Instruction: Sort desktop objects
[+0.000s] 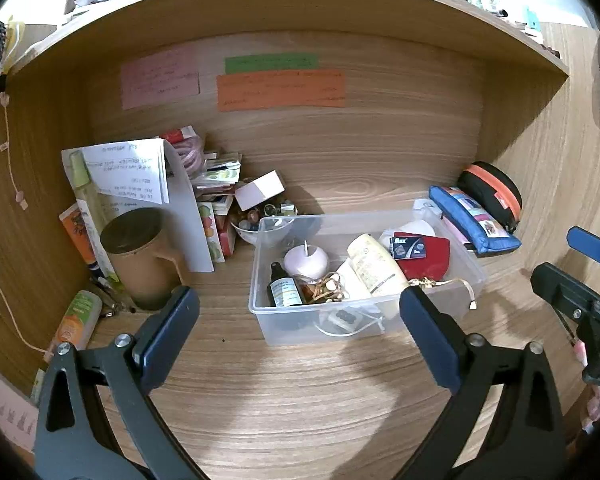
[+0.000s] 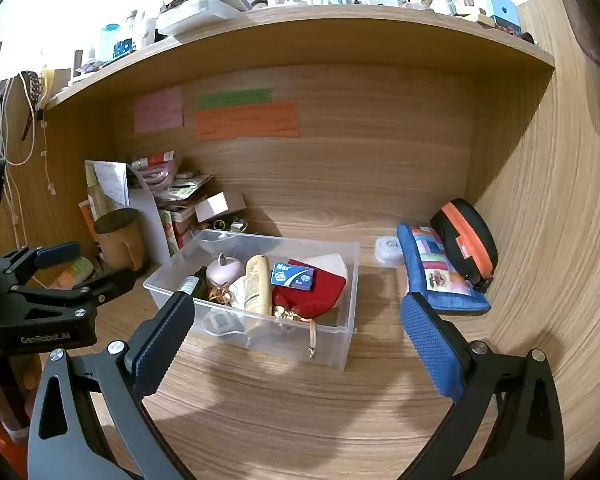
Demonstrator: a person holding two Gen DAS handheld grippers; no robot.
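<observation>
A clear plastic bin [image 1: 260, 304] [image 2: 350, 276] stands mid-desk. It holds a cream tube [image 1: 374, 264] [image 2: 256, 282], a red pouch [image 1: 428, 258] [image 2: 324, 288] with a small blue box [image 2: 293, 275] on it, a dark dropper bottle [image 1: 284, 288], a pink round item [image 1: 306, 260] and gold ribbon. My left gripper [image 1: 300, 320] is open and empty, just in front of the bin. My right gripper [image 2: 296, 320] is open and empty, also in front of the bin. The left gripper also shows at the left of the right wrist view [image 2: 84, 264].
A blue pencil case [image 1: 472, 220] [image 2: 440, 272] and a black-orange zip case [image 1: 496, 192] [image 2: 466, 240] lie right of the bin. A brown lidded jar [image 1: 140, 256], papers, small boxes and a bowl of beads [image 1: 260, 220] crowd the left corner. A shelf overhangs above.
</observation>
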